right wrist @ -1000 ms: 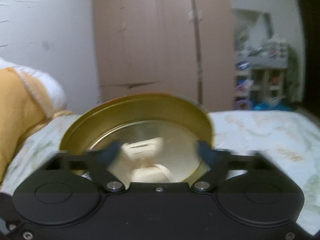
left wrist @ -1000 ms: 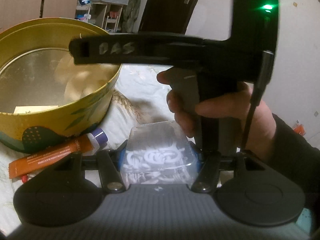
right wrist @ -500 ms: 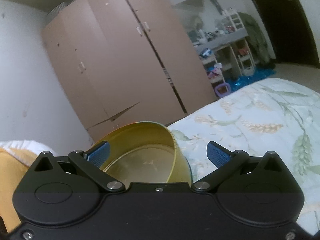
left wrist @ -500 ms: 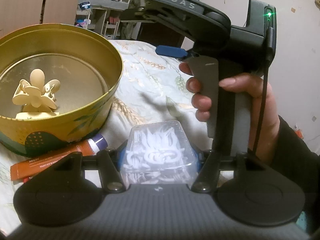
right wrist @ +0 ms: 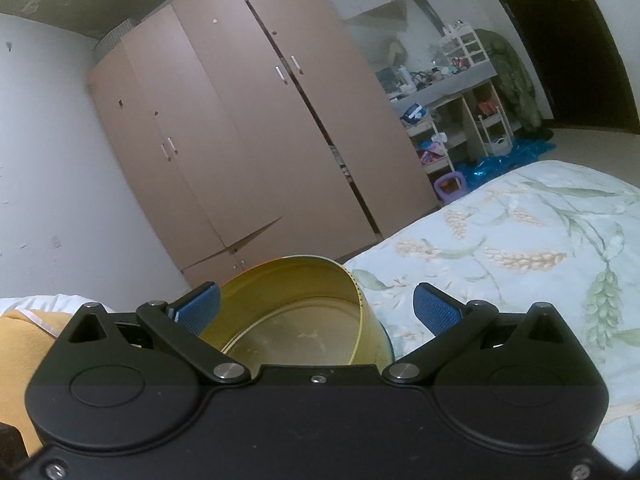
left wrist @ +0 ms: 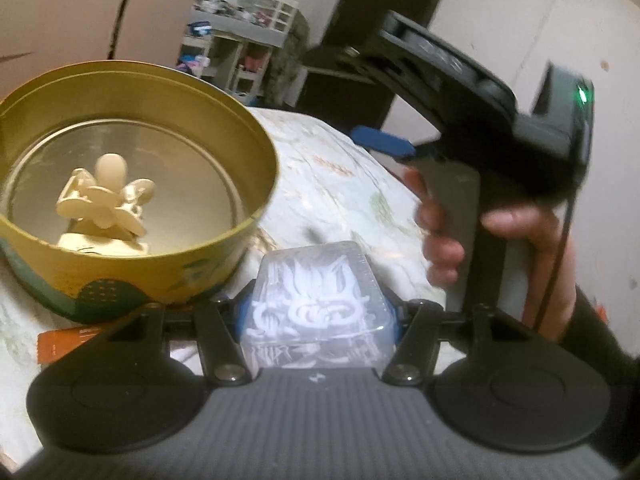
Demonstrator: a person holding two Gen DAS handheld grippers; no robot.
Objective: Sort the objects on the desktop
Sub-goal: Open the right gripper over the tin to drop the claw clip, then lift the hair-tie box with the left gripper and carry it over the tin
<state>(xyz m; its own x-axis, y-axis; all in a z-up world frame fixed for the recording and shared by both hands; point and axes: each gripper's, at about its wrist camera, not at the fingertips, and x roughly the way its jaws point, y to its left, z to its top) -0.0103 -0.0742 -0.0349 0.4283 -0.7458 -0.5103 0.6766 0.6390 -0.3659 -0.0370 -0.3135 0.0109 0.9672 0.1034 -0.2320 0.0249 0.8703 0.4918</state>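
My left gripper (left wrist: 320,312) is shut on a clear plastic box (left wrist: 320,300) full of small white pieces, held just right of a round yellow tin (left wrist: 256,216). A cream flower-shaped hair claw (left wrist: 108,204) lies inside the tin on a pale card. My right gripper (right wrist: 316,308) is open and empty, its blue pads (right wrist: 436,308) spread wide above the tin (right wrist: 296,280). In the left wrist view the right gripper (left wrist: 380,140) is tilted up at the right, held by a person's hand (left wrist: 516,228).
An orange tube (left wrist: 60,340) lies on the floral bedsheet (left wrist: 344,188) under the tin's near side. A yellow blanket (right wrist: 20,340) lies at the left. A wardrobe (right wrist: 248,140) and cluttered shelves (right wrist: 460,112) stand beyond the bed.
My right gripper let go of the cream hair claw into the tin, opened, then pulled back to the right and rolled upward. My left gripper kept hold of the clear box and shifted little.
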